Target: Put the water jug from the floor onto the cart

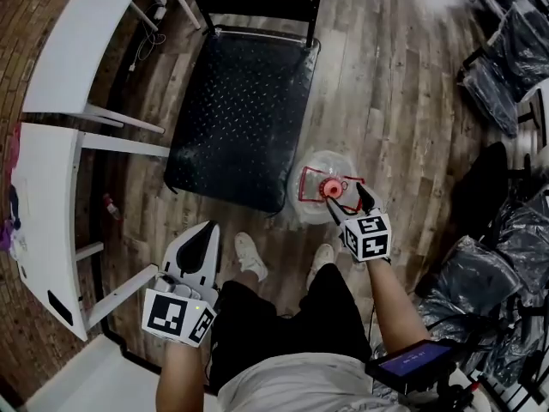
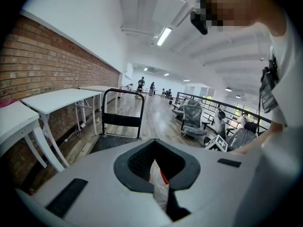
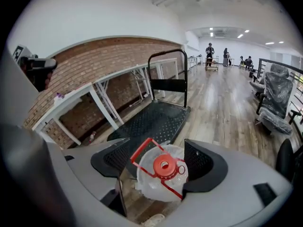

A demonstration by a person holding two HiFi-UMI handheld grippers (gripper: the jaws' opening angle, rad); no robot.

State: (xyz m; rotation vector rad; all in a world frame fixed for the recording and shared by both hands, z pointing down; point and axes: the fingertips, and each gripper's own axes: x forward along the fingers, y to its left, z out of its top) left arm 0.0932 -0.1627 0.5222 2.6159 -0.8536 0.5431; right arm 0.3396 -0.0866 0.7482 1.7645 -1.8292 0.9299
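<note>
On the floor (image 1: 403, 101), just off the near right corner of the cart (image 1: 240, 118), sits the water jug (image 1: 324, 187): upright, clear body, red cap (image 1: 331, 189), red carry handle (image 1: 310, 178). Not lifted yet. The cart's deck is bare and its push bar is at the far end.

The right gripper (image 1: 352, 202) hangs right over the jug top with its fingers (image 3: 204, 163) spread wide. In the right gripper view the cap and handle sit between them, and no pad presses on anything, so it holds nothing.

The left gripper (image 1: 204, 237) is low by the person's left leg, well apart from the jug. Its fingers are drawn together to a narrow slit. A white-and-red sliver shows through the slit; I can't tell what it is.

Step in hand looks like the reach for the pickup, right side leading. The next move likely needs the right fingers lower and lined up across the red handle or neck before they close. The jug looks heavy and the handle thin, so it may swing. The left gripper would probably have to steady the body for the lift across to the deck.
</note>
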